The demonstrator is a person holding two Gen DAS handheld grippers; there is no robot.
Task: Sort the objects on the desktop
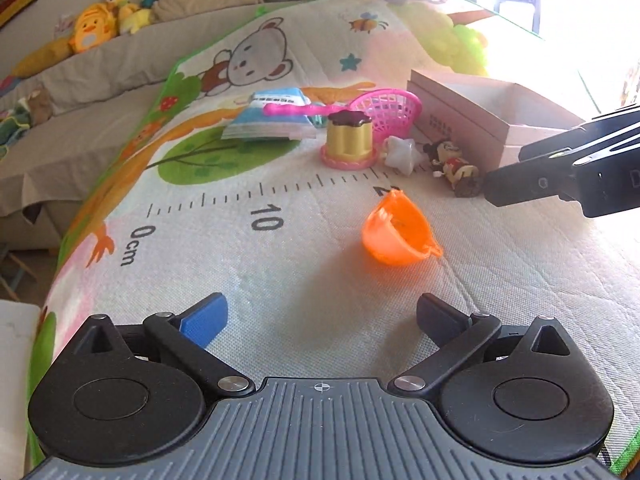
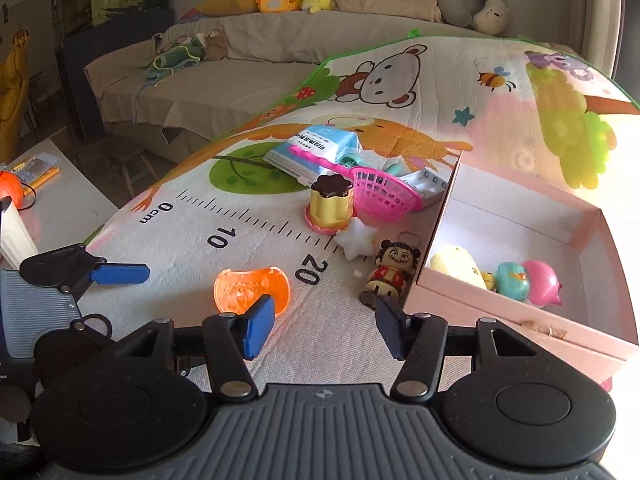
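Note:
An orange plastic cup (image 1: 400,232) lies on its side on the play mat, ahead of my open, empty left gripper (image 1: 320,316). In the right wrist view the cup (image 2: 252,288) lies just beyond my open, empty right gripper (image 2: 324,328). A wind-up figure (image 2: 390,272) stands beside the pink box (image 2: 520,312), close to my right finger; it also shows in the left wrist view (image 1: 452,162). A yellow pudding toy (image 2: 330,208), a white star (image 2: 358,240), a pink net scoop (image 2: 384,192) and a blue tissue pack (image 2: 320,146) lie behind. The box holds a yellow toy and a teal-and-pink toy (image 2: 528,280).
The play mat (image 2: 200,248) with a printed ruler covers the table. A sofa (image 2: 240,64) with plush toys stands behind. A side table (image 2: 60,200) with small items is at the left. My right gripper's body shows at the right of the left wrist view (image 1: 568,168).

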